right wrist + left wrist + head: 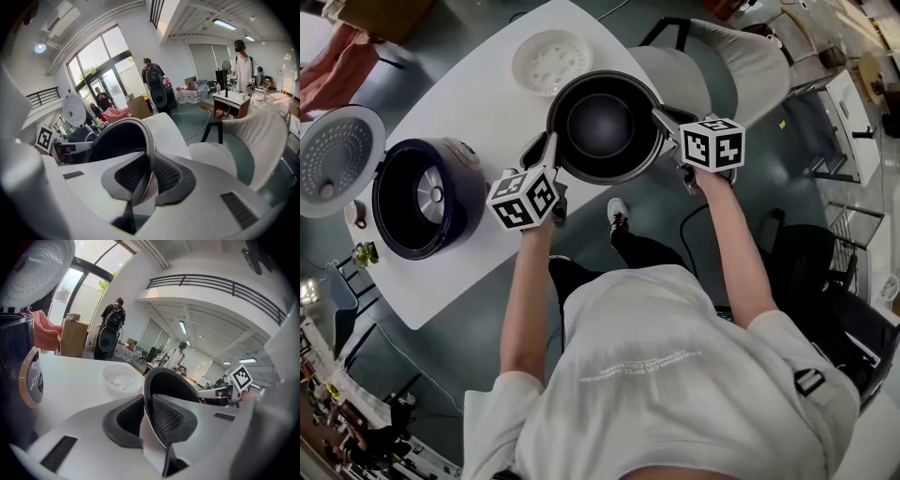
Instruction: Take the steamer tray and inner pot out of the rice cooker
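The person holds the inner pot (605, 127) by its rim from both sides, above the near edge of the white table (478, 103). The left gripper (149, 416) has its jaws narrowed onto the pot's thin wall, one pad inside and one outside. The right gripper (149, 176) pinches the opposite rim in the same way. The white steamer tray (551, 62) lies on the table just beyond the pot, toward the far edge. The dark rice cooker (422, 197) stands at the table's left end, lid (337, 159) swung open and its cavity bare.
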A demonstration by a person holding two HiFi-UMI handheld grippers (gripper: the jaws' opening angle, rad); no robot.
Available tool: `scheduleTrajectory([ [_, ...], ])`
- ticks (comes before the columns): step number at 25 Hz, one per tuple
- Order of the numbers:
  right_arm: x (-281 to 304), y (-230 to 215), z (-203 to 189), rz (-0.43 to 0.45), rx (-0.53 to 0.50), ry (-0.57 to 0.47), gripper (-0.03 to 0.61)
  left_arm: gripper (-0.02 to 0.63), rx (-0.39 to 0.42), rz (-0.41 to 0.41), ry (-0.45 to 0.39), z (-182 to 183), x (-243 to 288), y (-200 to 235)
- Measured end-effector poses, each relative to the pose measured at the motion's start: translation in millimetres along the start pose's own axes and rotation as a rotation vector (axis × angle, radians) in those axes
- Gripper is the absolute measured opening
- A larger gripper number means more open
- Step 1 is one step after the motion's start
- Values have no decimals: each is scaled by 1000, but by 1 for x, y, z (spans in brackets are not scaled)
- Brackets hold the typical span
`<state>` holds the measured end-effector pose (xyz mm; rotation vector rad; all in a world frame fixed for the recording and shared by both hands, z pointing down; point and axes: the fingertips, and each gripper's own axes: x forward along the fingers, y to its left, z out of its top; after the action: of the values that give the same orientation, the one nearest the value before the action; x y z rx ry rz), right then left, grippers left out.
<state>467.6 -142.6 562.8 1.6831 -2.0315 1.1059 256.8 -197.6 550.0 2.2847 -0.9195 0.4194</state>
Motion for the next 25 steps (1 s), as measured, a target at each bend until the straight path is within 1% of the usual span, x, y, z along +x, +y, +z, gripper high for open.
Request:
scheduleTrajectory([
  [8,31,-9,12,47,31,17,81,75,-9,44,13,4,21,16],
  [12,44,-7,22,65,23,9,80,80,-17,64,18,8,26,27],
  [17,64,-14,42,59,14,-7,81,83,-21,79,4,19,40,35],
  [25,94,-13,68,50,-44,-17,101,91,-2,98,-20,42,55,57],
])
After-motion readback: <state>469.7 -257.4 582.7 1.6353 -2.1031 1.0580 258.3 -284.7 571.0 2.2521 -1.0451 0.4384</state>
